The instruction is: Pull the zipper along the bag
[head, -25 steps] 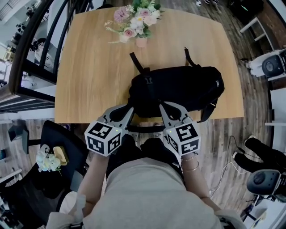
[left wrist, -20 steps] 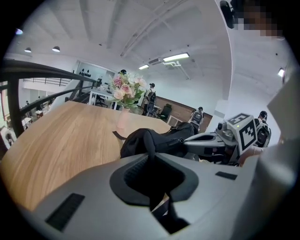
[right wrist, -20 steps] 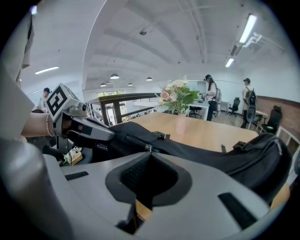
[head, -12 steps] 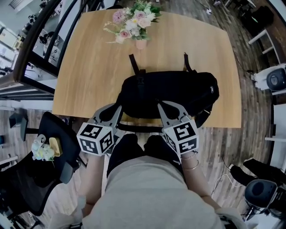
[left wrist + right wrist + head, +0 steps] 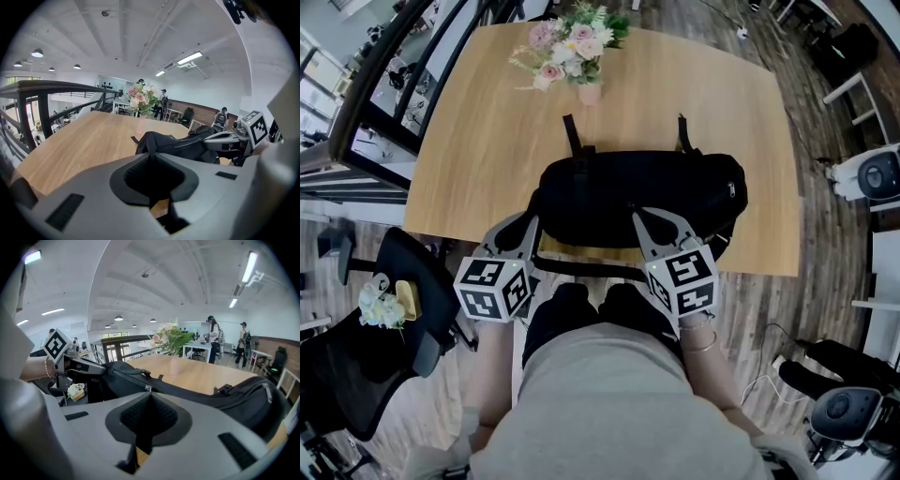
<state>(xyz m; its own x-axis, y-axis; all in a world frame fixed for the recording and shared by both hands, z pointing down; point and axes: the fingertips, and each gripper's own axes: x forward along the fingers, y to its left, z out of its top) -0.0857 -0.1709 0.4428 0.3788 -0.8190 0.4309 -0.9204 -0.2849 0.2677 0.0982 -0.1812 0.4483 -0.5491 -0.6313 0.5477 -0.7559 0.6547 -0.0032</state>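
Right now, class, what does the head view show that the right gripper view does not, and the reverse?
Only the head view: the person's knees and grey top. Only the right gripper view: ceiling lights, people standing behind, and the zipper pull at its shut jaws. Both: the black bag, flowers, wooden table and left hand-held gripper.

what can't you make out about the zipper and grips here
How far the bag is zipped: head view, black on black, too small.
Tab of the zipper pull: right gripper view, inside the shut right gripper.
Cloth pinched by the left gripper: left gripper view, its shut jaws cover it.
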